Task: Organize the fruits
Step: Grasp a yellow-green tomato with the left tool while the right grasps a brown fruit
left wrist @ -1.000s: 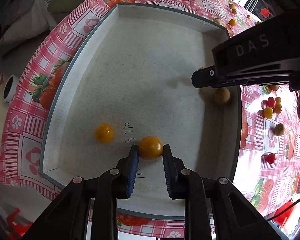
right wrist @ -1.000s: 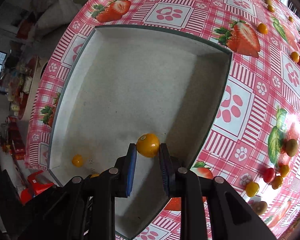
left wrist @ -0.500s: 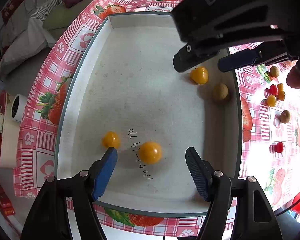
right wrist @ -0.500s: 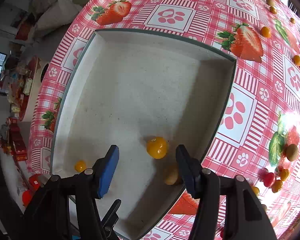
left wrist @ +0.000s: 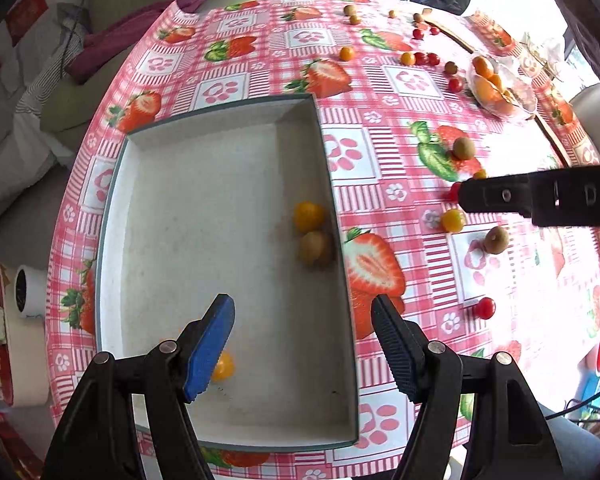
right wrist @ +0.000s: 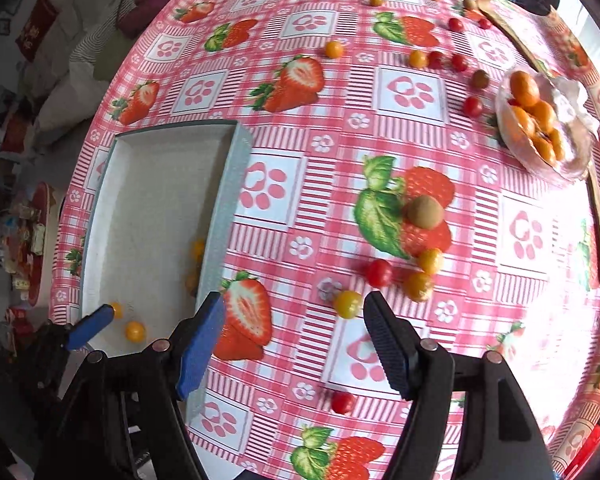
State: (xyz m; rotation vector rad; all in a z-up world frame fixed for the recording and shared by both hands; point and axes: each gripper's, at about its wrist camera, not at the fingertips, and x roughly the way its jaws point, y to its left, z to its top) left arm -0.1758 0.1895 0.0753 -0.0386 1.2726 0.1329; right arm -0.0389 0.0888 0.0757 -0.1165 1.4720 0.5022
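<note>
A grey tray (left wrist: pixel 112 216) lies on the strawberry-print tablecloth and holds a yellow tomato (left wrist: pixel 309 216), a brown kiwi-like fruit (left wrist: pixel 315 246) by its right wall, and another yellow tomato (left wrist: pixel 223 366) near its front. My left gripper (left wrist: pixel 303 344) is open and empty above the tray's front. My right gripper (right wrist: pixel 294 342) is open and empty over the cloth right of the tray (right wrist: pixel 220 208), close behind a yellow tomato (right wrist: pixel 347 304). A red tomato (right wrist: pixel 379 273), two orange-yellow tomatoes (right wrist: pixel 419 286) and a kiwi (right wrist: pixel 425 211) lie just beyond.
More small red and yellow tomatoes (right wrist: pixel 436 59) are scattered at the far side of the table. A clear bowl of oranges (right wrist: pixel 540 128) and a wooden spoon (right wrist: pixel 598 216) are at the far right. A red tomato (right wrist: pixel 342 402) lies near the front edge.
Both grippers let go of their yellow tomatoes in the tray, opened and pulled back. The right gripper swung right, out over the tablecloth fruits.
</note>
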